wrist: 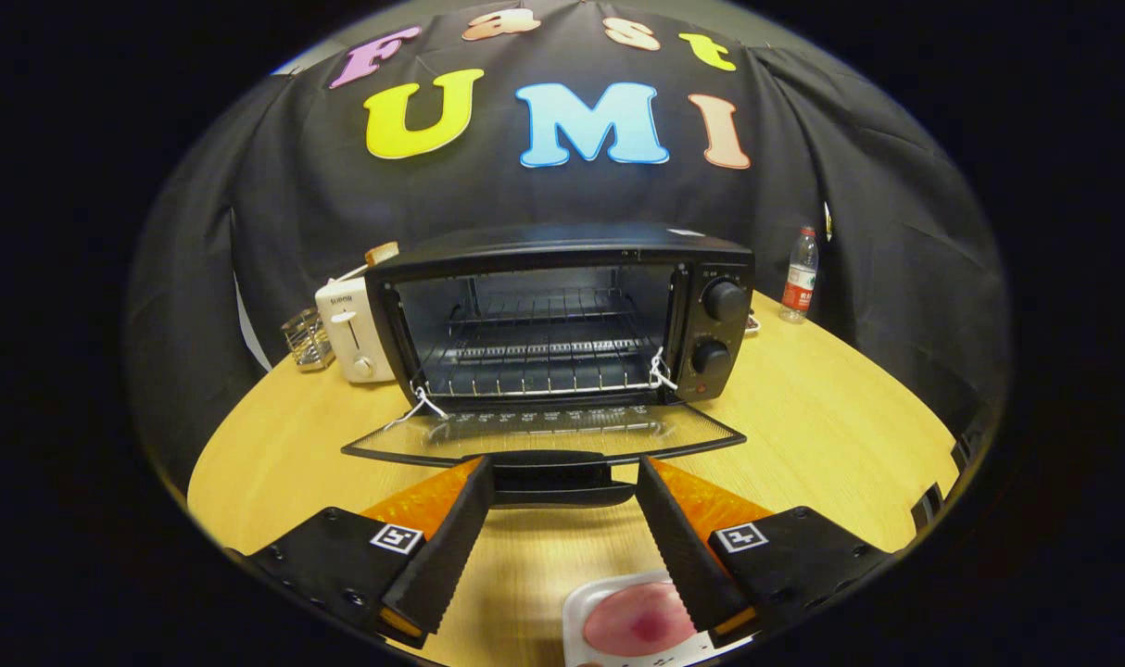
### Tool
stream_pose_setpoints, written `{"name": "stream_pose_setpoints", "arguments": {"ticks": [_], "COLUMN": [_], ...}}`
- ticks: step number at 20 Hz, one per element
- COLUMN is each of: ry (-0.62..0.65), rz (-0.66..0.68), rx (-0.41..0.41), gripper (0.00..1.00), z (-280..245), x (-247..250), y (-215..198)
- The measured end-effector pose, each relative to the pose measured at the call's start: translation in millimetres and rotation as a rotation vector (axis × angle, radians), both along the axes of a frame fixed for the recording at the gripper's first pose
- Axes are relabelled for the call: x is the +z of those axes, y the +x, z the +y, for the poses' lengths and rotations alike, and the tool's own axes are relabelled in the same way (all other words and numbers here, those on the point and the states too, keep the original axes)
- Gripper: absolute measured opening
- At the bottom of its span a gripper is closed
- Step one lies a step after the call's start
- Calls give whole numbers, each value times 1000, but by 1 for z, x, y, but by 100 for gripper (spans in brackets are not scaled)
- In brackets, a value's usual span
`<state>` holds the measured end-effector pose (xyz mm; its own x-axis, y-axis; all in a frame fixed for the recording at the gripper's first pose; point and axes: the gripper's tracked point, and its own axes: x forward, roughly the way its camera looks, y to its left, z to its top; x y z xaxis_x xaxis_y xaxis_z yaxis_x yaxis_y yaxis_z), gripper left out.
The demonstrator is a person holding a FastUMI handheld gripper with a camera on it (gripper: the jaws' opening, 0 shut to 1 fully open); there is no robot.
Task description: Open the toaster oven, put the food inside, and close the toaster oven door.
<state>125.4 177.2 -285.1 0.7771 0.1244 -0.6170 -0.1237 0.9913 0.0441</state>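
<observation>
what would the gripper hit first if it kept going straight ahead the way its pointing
Most likely the door handle of the open toaster oven, just ahead of the open gripper and level with its fingertips. Depth is unclear, so it might pass just over it.

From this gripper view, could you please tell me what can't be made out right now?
- Food tray: partly behind one finger of the open gripper and cut off by the view's lower edge.
- Door handle: ends hidden behind both fingers.
- Toaster: partly behind the toaster oven.
- Bottle label: too small.
</observation>
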Motion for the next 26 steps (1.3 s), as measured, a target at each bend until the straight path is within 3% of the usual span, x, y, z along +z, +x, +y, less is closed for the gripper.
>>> {"name": "stream_pose_setpoints", "arguments": {"ticks": [6, 16, 26], "ry": [11, 127, 232], "rz": [7, 73, 435], "rx": [78, 117, 177], "gripper": [99, 98, 98], "z": [0, -69, -135], "x": [20, 61, 19], "y": [-35, -71, -79]}}
